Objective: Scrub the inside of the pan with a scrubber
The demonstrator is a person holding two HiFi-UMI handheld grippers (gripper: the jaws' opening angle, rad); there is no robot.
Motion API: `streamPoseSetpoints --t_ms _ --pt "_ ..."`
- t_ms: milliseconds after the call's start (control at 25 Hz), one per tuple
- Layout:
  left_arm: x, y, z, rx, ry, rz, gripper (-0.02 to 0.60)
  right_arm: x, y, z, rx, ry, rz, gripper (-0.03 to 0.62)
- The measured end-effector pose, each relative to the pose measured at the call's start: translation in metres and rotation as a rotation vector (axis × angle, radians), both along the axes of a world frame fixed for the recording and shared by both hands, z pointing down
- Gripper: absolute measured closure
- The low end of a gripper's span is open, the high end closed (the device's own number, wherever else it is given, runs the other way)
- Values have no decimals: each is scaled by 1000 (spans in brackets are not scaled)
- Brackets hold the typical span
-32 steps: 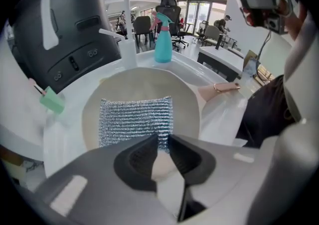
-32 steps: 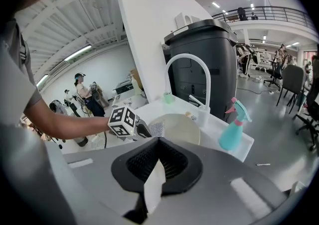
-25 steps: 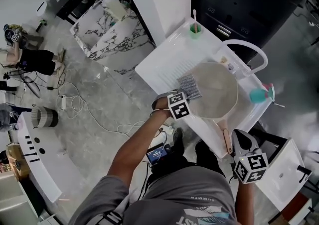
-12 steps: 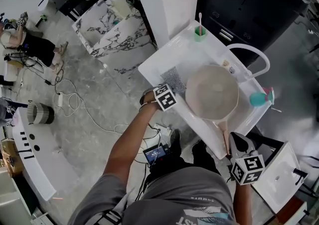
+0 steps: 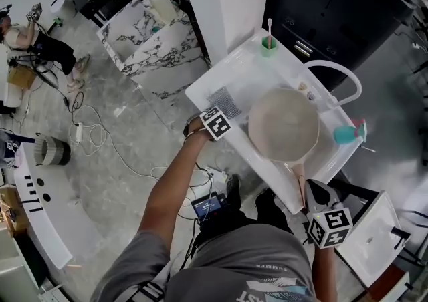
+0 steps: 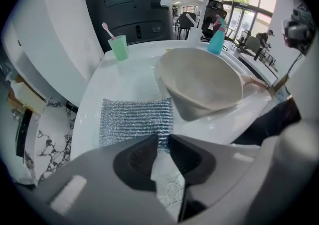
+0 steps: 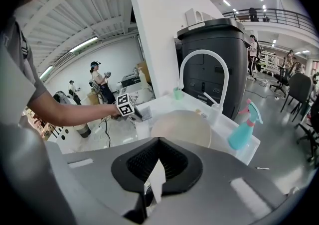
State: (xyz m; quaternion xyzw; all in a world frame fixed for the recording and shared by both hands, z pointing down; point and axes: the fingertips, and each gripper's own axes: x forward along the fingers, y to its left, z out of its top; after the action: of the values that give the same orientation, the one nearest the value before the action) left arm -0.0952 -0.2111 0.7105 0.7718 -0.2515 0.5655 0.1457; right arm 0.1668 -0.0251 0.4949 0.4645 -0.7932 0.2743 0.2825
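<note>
A: Now that the scrubber (image 5: 225, 101) has come away from the pan (image 5: 284, 123), where does the head view put it?

B: Flat on the white table (image 5: 207, 87), just left of the pan and clear of its rim. A second ago it was against that rim. The left hand-held gripper (image 5: 221, 113) sits at the scrubber's edge farthest from the pan.

A: And the left gripper view?

B: The jaws are nearly together, with the near edge of the scrubber (image 6: 134, 119) pinched between their tips. So I judge it is gripped rather than let go. The pan (image 6: 199, 82) lies to the right, tilted, and its inside looks pale and bare.

A: The right gripper view?

B: The right hand-held gripper (image 7: 158, 145) is clenched, and the pan (image 7: 182, 127) sits straight ahead. The head view shows this gripper at the end of the handle (image 5: 299, 177), so it appears to be holding the pan steady.

A: What does that mean for the job?

B: Scrubbing is paused or over. With the scrubber beside the pan, no contact is being made inside it.
</note>
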Motion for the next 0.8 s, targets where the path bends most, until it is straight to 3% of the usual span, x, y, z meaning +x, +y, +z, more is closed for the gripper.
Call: streamPoseSetpoints --t_ms 800 --pt "4 -21 -6 71 6 -63 500 9 5 7 -23 1 -1 592"
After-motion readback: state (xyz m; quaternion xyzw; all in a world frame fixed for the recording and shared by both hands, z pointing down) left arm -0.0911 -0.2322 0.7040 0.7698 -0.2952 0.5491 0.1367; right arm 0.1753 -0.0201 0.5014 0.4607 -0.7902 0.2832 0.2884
